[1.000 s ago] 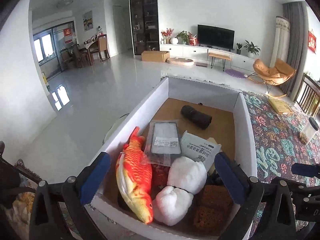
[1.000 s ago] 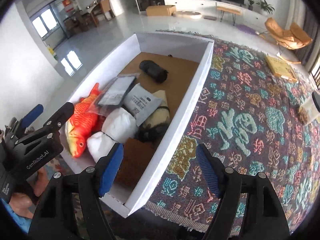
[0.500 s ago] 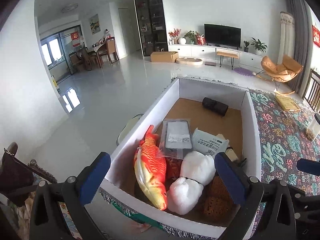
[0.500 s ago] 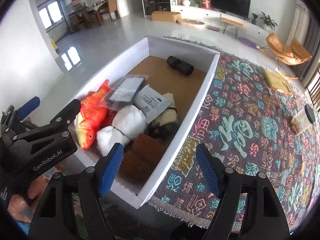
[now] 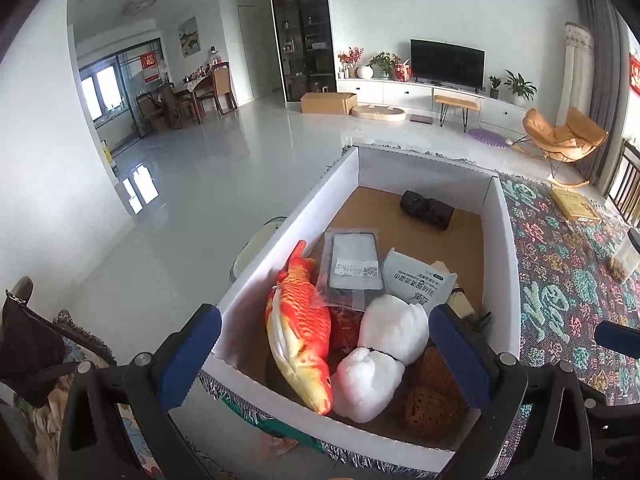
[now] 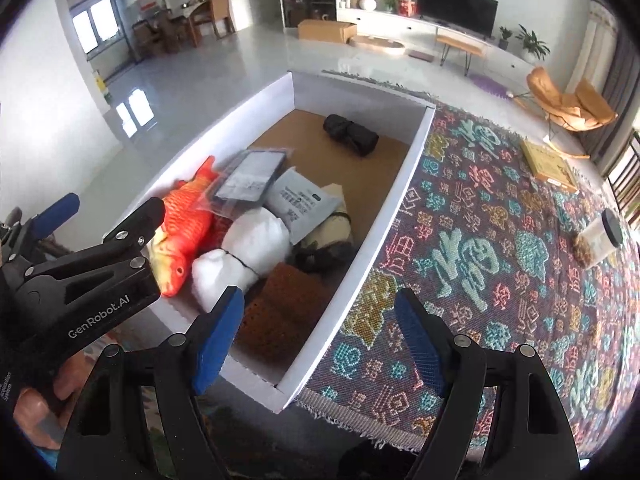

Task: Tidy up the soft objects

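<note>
A white cardboard box (image 5: 502, 264) with a brown floor holds soft things. At its near end lie an orange fish plush (image 5: 300, 328), a white plush (image 5: 384, 344) and a brown knitted piece (image 5: 432, 396). Behind them are a clear bag (image 5: 354, 266), a grey packet (image 5: 416, 280) and, at the far end, a black roll (image 5: 426, 210). My left gripper (image 5: 320, 320) hangs open above the box's near end, holding nothing. My right gripper (image 6: 320, 300) hovers over the box's near right corner (image 6: 280, 396); its jaws are opening with nothing between them.
The box stands on a patterned woven cloth (image 6: 500, 264) that spreads to the right. On it lie a yellow book (image 6: 550, 164) and a black-lidded jar (image 6: 600, 240). A dark bag (image 5: 28, 344) sits at the far left. Beyond the box is a glossy floor (image 5: 224, 168).
Both grippers have drawn back from the box, so it looks smaller and its near edge now shows in full. Nothing in the box has moved.
</note>
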A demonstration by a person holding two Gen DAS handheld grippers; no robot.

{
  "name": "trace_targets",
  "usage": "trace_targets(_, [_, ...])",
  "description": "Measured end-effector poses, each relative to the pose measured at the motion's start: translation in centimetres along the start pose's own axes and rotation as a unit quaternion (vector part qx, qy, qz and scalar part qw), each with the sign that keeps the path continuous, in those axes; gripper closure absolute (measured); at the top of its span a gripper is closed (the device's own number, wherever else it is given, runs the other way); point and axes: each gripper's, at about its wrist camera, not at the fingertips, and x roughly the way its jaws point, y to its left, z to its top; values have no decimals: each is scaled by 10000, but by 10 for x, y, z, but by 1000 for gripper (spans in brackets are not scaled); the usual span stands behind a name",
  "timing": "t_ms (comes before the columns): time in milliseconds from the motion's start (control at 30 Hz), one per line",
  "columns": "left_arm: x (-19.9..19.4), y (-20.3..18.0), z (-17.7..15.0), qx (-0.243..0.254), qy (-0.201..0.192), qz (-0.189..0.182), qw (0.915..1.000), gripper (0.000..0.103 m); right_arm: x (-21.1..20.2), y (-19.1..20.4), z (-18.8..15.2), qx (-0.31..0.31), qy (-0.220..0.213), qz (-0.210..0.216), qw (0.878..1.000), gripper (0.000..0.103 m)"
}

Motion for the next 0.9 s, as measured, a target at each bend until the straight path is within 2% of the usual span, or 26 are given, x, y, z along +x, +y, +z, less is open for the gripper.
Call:
trace_targets(400, [3, 1, -1, 10, 100, -29, 9999, 0, 0, 5, -3, 26, 50, 2, 10000, 22])
trace_targets(700, [3, 4, -1, 46, 123, 4, 9999, 0, 3, 7, -1, 146, 147, -241, 9995, 22])
trace_targets(900, [9, 8, 0, 9, 181, 20, 9998, 0, 3, 6, 1, 204, 108, -224, 9995, 22])
